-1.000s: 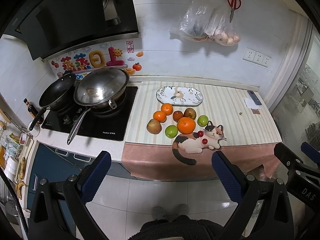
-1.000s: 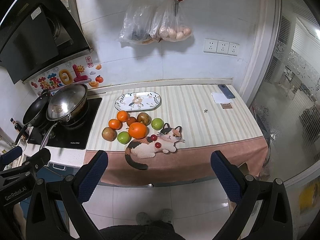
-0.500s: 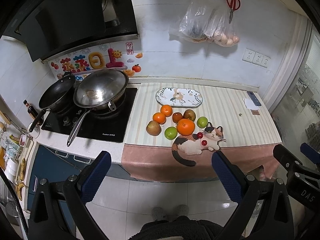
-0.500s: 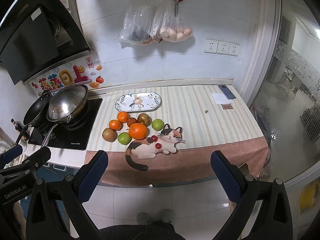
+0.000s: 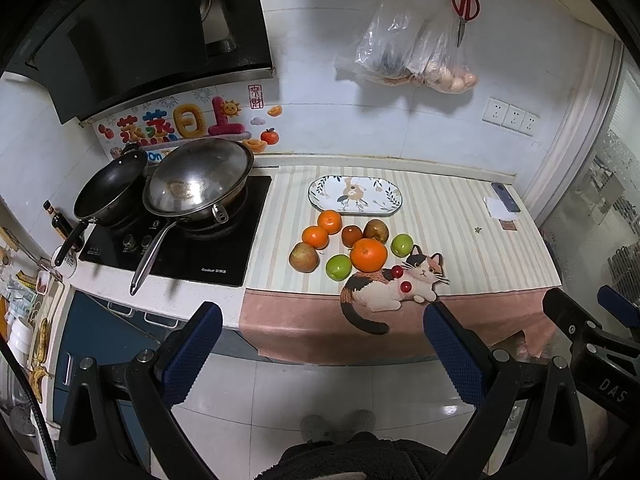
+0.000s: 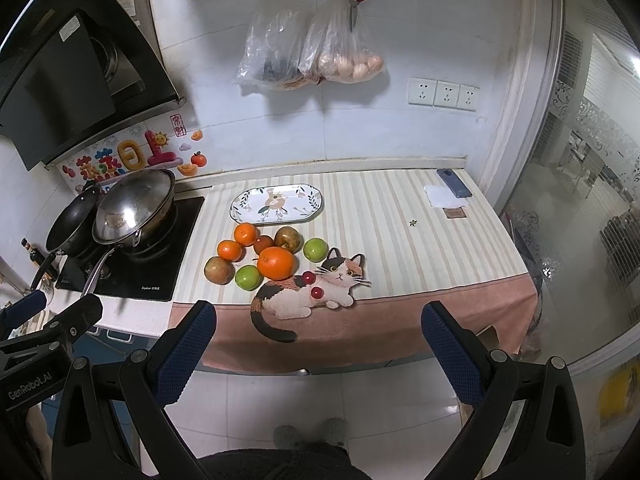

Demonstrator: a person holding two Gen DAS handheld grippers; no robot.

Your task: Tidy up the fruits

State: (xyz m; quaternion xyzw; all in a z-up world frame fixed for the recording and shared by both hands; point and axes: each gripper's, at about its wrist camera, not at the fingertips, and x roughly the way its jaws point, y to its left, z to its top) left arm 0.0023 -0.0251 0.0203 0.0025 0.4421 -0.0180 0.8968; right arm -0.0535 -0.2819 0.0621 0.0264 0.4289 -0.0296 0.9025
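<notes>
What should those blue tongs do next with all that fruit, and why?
Probably bring the right tongs forward over the counter toward the big orange. Both tongs are open, empty and short of the counter's edge, all the fruit lies loose in front of the oval plate, and that plate has nothing on it.

I hold my left gripper level in front of me, its two blue-padded fingers spread wide with nothing between them. My right gripper sits the same way, fingers wide apart and bare. The two tools are side by side: the right one's black frame shows at the right edge of the left camera's view, and the left one's at the left edge of the right camera's. Both are raised, my slippered feet far below them.
</notes>
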